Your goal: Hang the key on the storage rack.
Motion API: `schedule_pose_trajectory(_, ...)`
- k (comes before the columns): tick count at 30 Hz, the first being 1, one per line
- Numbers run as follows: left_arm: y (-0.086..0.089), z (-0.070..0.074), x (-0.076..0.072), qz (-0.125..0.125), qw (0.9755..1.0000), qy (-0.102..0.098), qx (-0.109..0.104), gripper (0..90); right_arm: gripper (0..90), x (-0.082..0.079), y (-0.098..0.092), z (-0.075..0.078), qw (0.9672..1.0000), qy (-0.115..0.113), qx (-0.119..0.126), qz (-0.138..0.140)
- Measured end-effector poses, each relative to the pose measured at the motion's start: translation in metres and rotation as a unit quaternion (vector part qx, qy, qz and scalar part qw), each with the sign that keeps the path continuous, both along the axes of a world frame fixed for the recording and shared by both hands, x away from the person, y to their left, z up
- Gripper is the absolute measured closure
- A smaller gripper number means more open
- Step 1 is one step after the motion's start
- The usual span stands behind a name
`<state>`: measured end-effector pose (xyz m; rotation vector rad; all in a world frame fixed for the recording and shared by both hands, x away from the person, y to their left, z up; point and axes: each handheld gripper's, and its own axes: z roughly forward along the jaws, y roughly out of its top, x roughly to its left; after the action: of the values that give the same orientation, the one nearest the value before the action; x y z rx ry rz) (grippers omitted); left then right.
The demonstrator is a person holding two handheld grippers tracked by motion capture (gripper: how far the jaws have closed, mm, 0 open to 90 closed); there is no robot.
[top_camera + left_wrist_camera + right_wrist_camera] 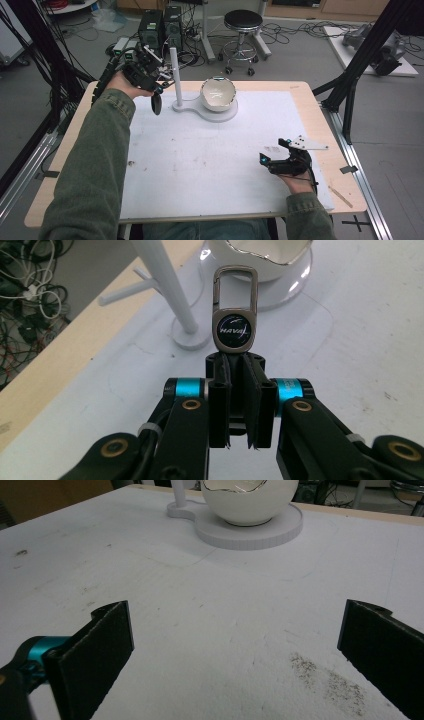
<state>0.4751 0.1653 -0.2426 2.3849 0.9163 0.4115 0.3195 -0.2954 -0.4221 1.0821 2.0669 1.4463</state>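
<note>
The right gripper [277, 152] rests low at the near right with its jaws wide apart, holding nothing. At the far left, the left gripper [235, 365] is clamped on a key fob [234, 315], its clip loop pointing toward the white peg stand [167, 285] just beyond, beside the bowl [218, 93].

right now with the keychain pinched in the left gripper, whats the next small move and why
Probably ease the left gripper toward the white stand and line the keychain loop up with its side peg: the loop is held upright, close beside the post, not yet on anything.
</note>
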Motion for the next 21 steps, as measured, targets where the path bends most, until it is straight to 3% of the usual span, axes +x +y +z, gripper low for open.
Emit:
schedule_pose_trajectory(5, -0.004, 0.011, 0.002, 0.000, 0.9993, -0.038, -0.005, 81.9, 0.3, 0.000, 0.000, 0.000, 1.0000, 0.001, 0.002, 0.001)
schedule_pose_trajectory(12, -0.010, 0.015, 0.013, 0.006, 0.9986, -0.049, 0.018, 81.9, 0.3, 0.000, 0.001, 0.000, 1.0000, -0.001, 0.001, 0.001)
schedule_pose_trajectory(15, -0.013, 0.016, 0.018, 0.004, 0.9986, -0.052, 0.005, 81.8, 0.3, 0.000, -0.001, 0.000, 1.0000, -0.003, 0.001, -0.002)
schedule_pose_trajectory(17, -0.016, 0.015, 0.020, 0.004, 0.9987, -0.050, 0.009, 81.8, 0.3, 0.000, -0.001, 0.000, 1.0000, -0.002, 0.002, -0.003)
schedule_pose_trajectory(21, -0.019, 0.008, 0.023, 0.010, 0.9982, -0.044, 0.039, 81.8, 0.3, 0.000, -0.003, -0.001, 1.0000, -0.001, 0.005, -0.006)
